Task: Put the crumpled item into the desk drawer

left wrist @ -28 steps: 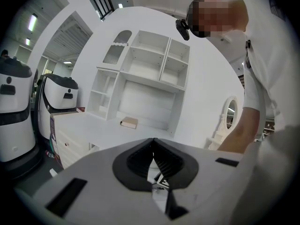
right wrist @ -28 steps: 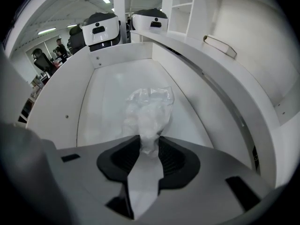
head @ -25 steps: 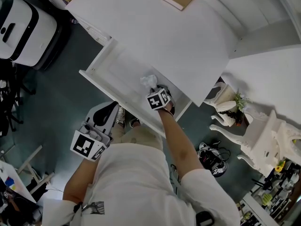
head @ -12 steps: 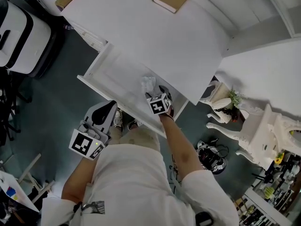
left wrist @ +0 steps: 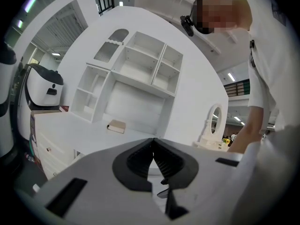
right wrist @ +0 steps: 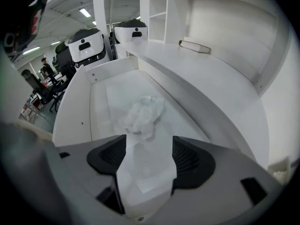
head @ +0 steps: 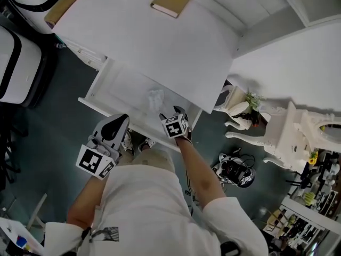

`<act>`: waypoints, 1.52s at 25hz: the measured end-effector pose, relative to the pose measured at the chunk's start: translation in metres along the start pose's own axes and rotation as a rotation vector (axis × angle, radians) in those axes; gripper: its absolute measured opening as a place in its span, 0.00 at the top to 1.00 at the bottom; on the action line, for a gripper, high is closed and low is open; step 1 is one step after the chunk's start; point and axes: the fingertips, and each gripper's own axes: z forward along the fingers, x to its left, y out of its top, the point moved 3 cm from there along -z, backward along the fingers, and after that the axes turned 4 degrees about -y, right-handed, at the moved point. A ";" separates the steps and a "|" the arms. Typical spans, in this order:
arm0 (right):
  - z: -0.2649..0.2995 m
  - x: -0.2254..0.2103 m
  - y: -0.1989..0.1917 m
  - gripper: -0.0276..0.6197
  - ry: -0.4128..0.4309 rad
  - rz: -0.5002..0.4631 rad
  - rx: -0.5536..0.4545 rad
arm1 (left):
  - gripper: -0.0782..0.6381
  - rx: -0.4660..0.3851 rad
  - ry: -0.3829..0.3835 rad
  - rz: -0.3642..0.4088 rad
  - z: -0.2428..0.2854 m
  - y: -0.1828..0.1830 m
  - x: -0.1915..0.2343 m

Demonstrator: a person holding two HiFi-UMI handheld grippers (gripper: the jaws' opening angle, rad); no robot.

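The crumpled white paper lies on the floor of the open desk drawer. In the right gripper view the paper rests a short way beyond the jaws, untouched. My right gripper hovers over the drawer's front edge, open, with nothing between its fingers. My left gripper hangs below and left of the drawer front, over the floor. In its own view that gripper is shut on nothing, pointing towards the desk.
A tan book lies at the back of the white desk top. A white shelf unit stands behind it. A white and black machine stands left; an ornate white stand and a dark bag are right.
My right gripper has opened, let go of the crumpled paper and drawn back towards the drawer's front edge. The paper now lies loose in the drawer. The left gripper has barely moved.
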 end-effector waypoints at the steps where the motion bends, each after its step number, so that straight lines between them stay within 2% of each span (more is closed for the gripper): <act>1: -0.003 -0.002 -0.005 0.47 -0.009 0.009 0.008 | 0.87 -0.002 -0.009 -0.001 0.001 0.001 0.001; 5: -0.013 -0.010 -0.023 0.54 -0.025 0.085 0.027 | 0.87 -0.003 -0.053 0.012 0.007 0.002 0.002; 8: -0.028 -0.013 -0.029 0.63 0.017 0.258 0.004 | 0.87 0.010 -0.097 0.045 0.013 0.002 -0.004; 10: -0.038 -0.016 -0.032 0.69 0.018 0.329 -0.014 | 0.87 0.021 -0.129 0.055 0.019 0.001 -0.007; 14: -0.052 -0.023 -0.039 0.80 -0.036 0.373 -0.047 | 0.87 0.029 -0.183 0.062 0.034 0.001 -0.011; 17: -0.063 -0.031 -0.047 0.89 -0.079 0.477 -0.086 | 0.87 0.029 -0.222 0.072 0.045 0.003 -0.018; 21: -0.078 -0.042 -0.051 0.94 -0.116 0.567 -0.134 | 0.87 0.028 -0.260 0.092 0.059 0.010 -0.023; 29: -0.148 -0.085 -0.027 0.94 -0.145 0.698 -0.381 | 0.87 -0.019 -0.276 0.156 0.078 0.045 -0.034; 35: -0.214 -0.123 0.006 0.94 -0.168 0.686 -0.595 | 0.87 -0.076 -0.249 0.206 0.089 0.077 -0.034; 38: -0.250 -0.139 0.020 0.94 -0.195 0.650 -0.685 | 0.87 -0.101 -0.223 0.223 0.089 0.090 -0.035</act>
